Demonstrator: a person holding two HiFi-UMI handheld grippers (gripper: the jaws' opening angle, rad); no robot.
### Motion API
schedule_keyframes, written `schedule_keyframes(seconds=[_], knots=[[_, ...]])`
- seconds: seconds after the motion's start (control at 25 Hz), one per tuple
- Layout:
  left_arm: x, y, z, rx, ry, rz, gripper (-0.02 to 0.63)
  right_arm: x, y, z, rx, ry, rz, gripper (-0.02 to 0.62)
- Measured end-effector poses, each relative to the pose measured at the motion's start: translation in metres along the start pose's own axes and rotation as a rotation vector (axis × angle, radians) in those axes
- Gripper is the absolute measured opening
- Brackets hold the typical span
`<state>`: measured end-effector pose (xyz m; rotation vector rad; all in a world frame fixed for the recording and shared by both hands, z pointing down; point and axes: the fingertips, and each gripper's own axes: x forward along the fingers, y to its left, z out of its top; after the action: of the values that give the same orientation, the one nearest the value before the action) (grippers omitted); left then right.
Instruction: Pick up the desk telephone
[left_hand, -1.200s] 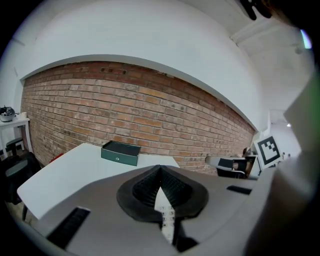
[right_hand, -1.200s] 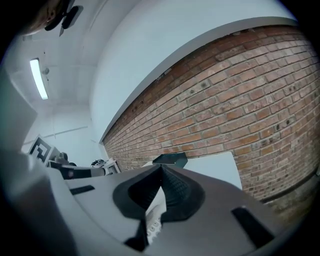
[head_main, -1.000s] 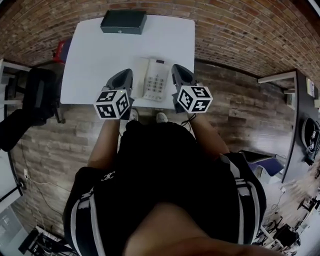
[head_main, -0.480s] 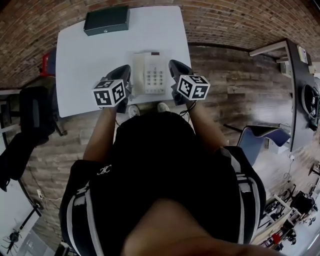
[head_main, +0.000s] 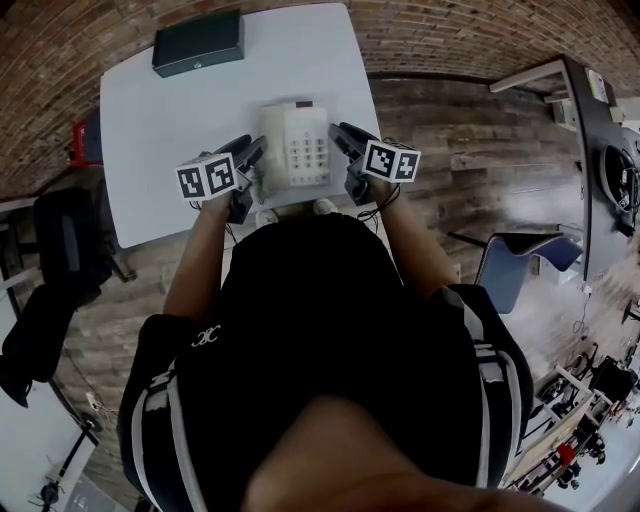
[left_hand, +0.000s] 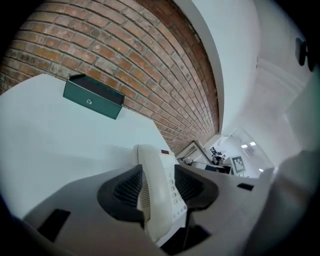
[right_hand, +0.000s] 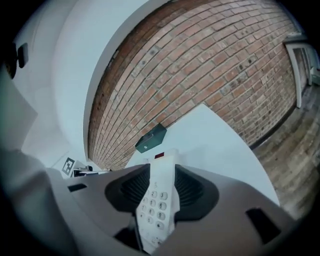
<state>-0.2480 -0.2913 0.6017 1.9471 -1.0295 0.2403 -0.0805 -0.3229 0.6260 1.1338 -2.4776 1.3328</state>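
Desk telephone (head_main: 294, 146), white, with its handset along the left side and its keypad on the right, is lying flat near the front edge of the white tabletop (head_main: 170, 120). Person (head_main: 330, 340) in black clothing is standing at that edge and filling the lower part of the head view. Tabletop is standing against a brick wall (head_main: 450, 50), over a wood-plank floor (head_main: 470, 200). Dark green box (head_main: 198, 43) is resting at the far left corner, well apart from the telephone. Left hand-held gripper (head_main: 250, 155) is reaching in at the telephone's left side, its jaws opening to a middling gap with the handset edge showing between them. Right hand-held gripper (head_main: 340, 135) is reaching in at the right side, its jaws likewise opening, with the keypad edge showing between them. Whether any pad is touching the telephone cannot be told.
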Motion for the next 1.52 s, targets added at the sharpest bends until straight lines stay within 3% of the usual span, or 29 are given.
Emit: schedule_keyframes(seconds=[0.16,0.36,0.56,0.72,1.08,1.36,1.52], knots=[[0.014,0.01,-0.014,-0.057,0.054,-0.046,0.266,0.008,0.001,-0.011,0.017,0.04,0.046,0.16],[0.034,0.021,-0.024,-0.149,0.105,-0.103,0.309,0.024,-0.011,-0.027,0.074,0.121,0.045,0.204],[0.047,0.024,-0.036,-0.153,0.199,-0.14,0.329,0.035,-0.02,-0.037,0.147,0.192,0.055,0.224],[0.051,0.027,-0.037,-0.169,0.228,-0.175,0.355,0.044,-0.022,-0.038,0.192,0.224,0.078,0.227],[0.058,0.023,-0.042,-0.2,0.325,-0.288,0.36,0.06,-0.015,-0.048,0.2,0.345,0.12,0.23],[0.065,0.019,-0.046,-0.187,0.439,-0.33,0.359,0.063,-0.015,-0.05,0.191,0.381,0.14,0.23],[0.065,0.018,-0.046,-0.194,0.446,-0.325,0.359,0.062,-0.016,-0.051,0.199,0.394,0.136,0.23]])
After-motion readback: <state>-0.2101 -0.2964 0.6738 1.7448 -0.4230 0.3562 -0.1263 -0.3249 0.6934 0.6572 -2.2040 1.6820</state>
